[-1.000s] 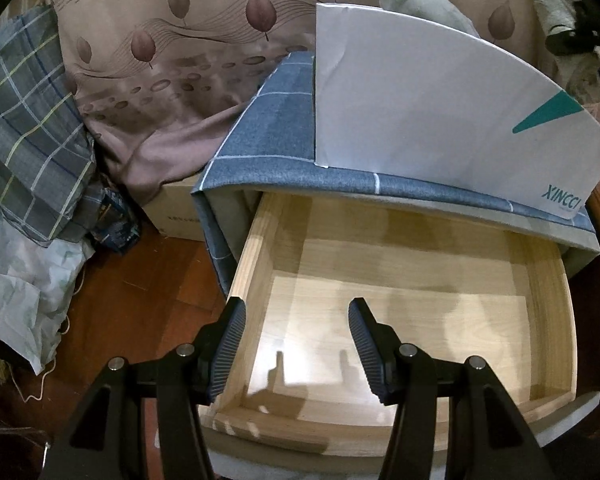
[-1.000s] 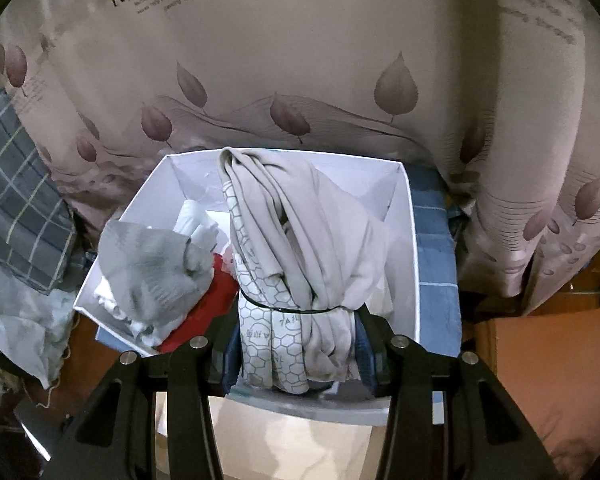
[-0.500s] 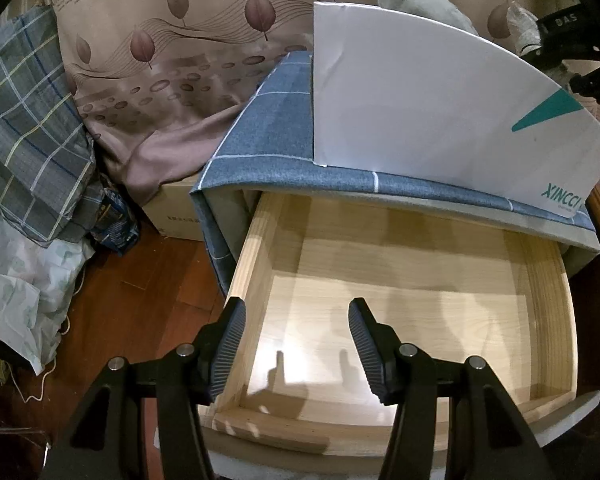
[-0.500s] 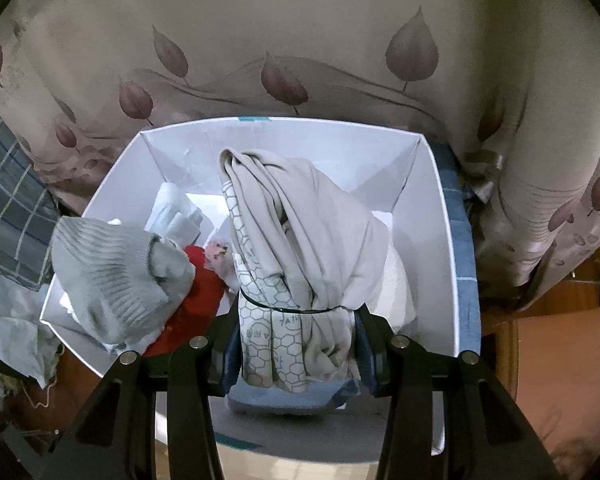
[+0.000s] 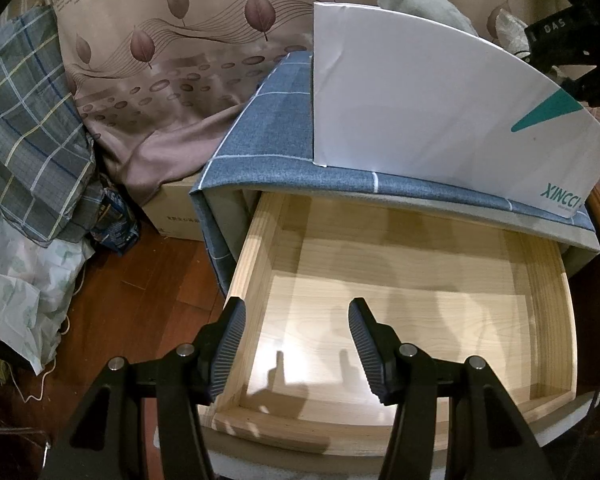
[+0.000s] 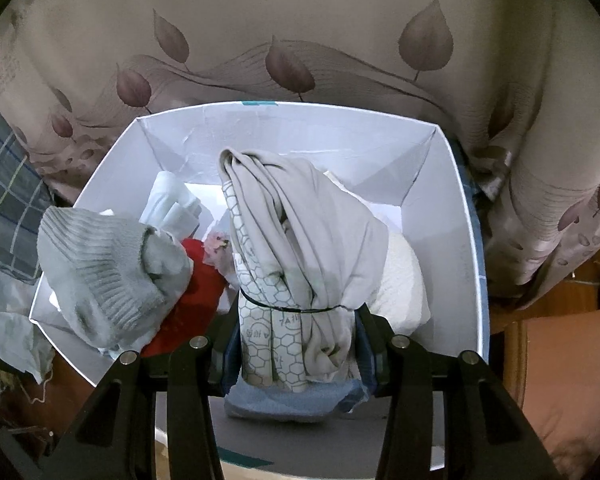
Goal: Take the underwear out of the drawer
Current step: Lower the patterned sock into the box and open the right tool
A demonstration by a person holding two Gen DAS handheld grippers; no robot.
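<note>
Right gripper [image 6: 296,316] jaws clamp grey underwear [image 6: 300,240] — hexagon-printed band; left gripper [image 5: 296,344] jaws wide, empty.

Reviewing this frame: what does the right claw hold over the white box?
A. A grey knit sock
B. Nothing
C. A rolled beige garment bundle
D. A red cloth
C: the right claw is clamped on the rolled beige garment bundle, above the white box.

beige hexagon-print underwear [image 6: 296,248], white box [image 6: 440,208]
</note>
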